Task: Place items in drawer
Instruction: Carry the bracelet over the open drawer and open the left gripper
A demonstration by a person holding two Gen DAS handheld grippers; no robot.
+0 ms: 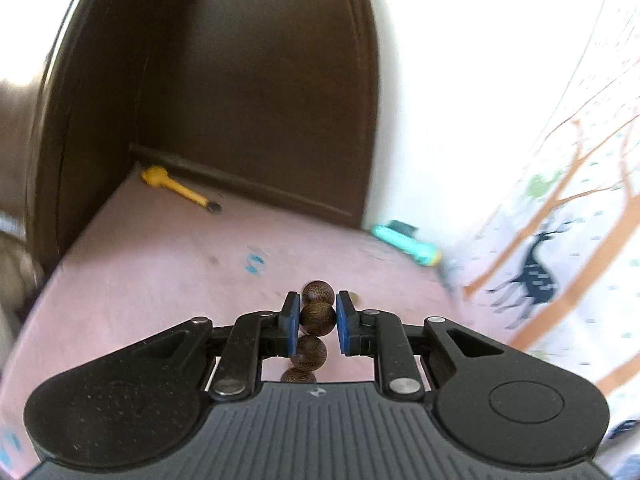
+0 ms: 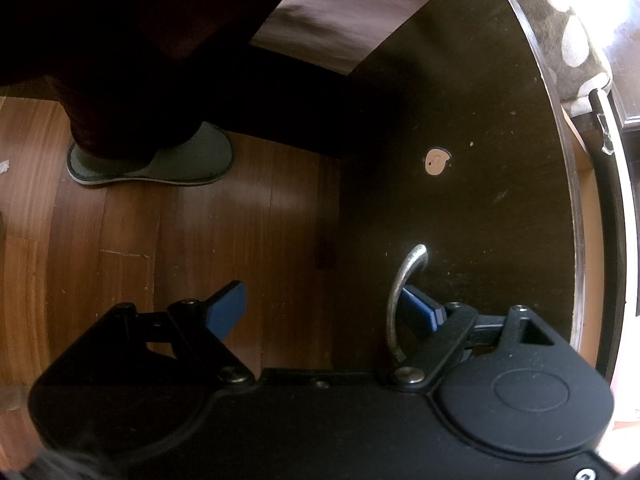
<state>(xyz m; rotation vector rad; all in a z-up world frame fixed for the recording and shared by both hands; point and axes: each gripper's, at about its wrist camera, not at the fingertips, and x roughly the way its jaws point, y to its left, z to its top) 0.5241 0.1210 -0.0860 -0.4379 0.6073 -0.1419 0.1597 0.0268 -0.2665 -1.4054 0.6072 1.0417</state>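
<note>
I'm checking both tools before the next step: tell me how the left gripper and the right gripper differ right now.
The left gripper is shut on a string of wooden beads; the right gripper stands wide open, gripping nothing. The left gripper is over a pink surface; one finger of the right is hooked behind a metal drawer handle. Both have blue pads.

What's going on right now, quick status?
Left gripper shut on wooden bead string. Right gripper open, one finger hooked behind drawer handle. Nothing blocking.

surface: pink tabletop (image 1: 168, 248) | on it: yellow tool (image 1: 176, 186), teal item (image 1: 404, 242)
</note>
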